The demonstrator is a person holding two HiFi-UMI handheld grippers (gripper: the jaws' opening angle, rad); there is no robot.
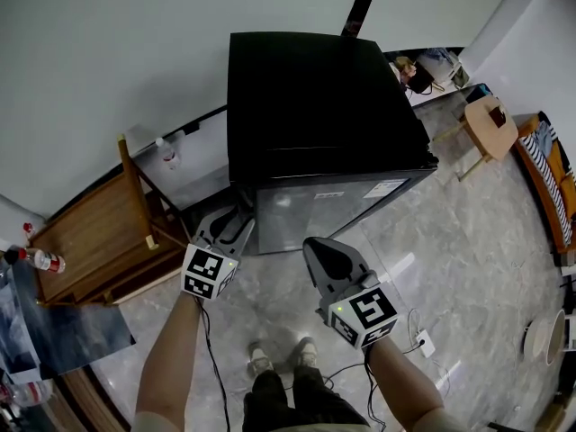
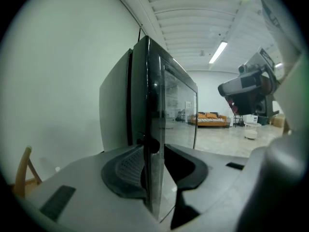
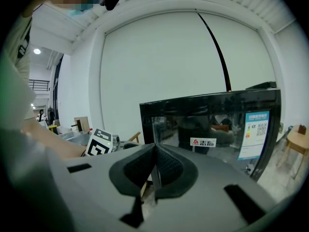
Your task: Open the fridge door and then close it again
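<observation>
Black fridge (image 1: 315, 88) stands on the floor (image 1: 468, 241) against the wall. The left gripper (image 1: 236, 219) has its fingers clamped across the left edge of the fridge door (image 1: 333, 210) (door flush with the body). The right gripper (image 1: 328, 259), fingers together and empty, hangs just before the door's front.

One fridge (image 1: 324, 106) stands at the centre. There are two grippers: the left gripper (image 1: 239, 216) at its seven o'clock and the right gripper (image 1: 315, 244) at its six. The door carries two labels, a red-and-white label (image 3: 203, 142) and a blue-topped label (image 3: 255, 134). One wooden chair (image 1: 99, 232) stands at nine o'clock and one round stool (image 1: 490, 126) at three. At least two bottles show at nine o'clock, a red-capped bottle (image 1: 38, 260) and a clear bottle (image 1: 166, 151). Two shoes (image 1: 261, 360) show at six.
</observation>
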